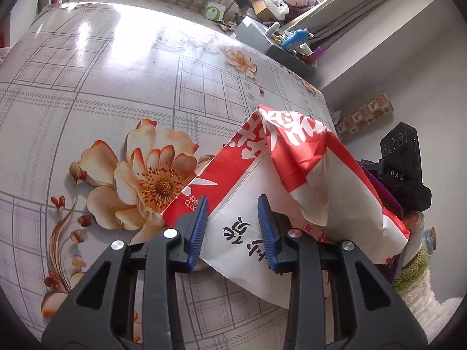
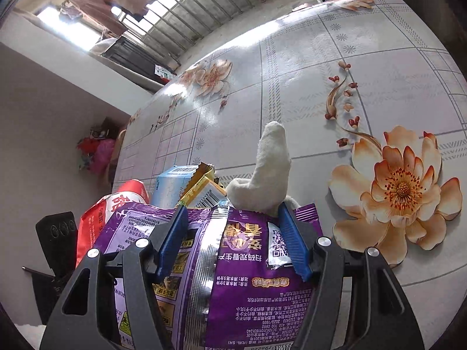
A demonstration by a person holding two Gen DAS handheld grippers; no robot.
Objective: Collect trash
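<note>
My left claw (image 1: 233, 227) pinches the white lower part of a red-and-white paper bag (image 1: 280, 180), which hangs crumpled over the edge of the flowered table (image 1: 116, 87). Only the right wrist view shows my right claw (image 2: 233, 233), spread wide around a purple foil wrapper (image 2: 230, 262), pads at both its sides. Past it there sit a crumpled white tissue (image 2: 271, 169), a blue carton (image 2: 172, 183) and yellow packets (image 2: 201, 192); the bag appears there at far left.
</note>
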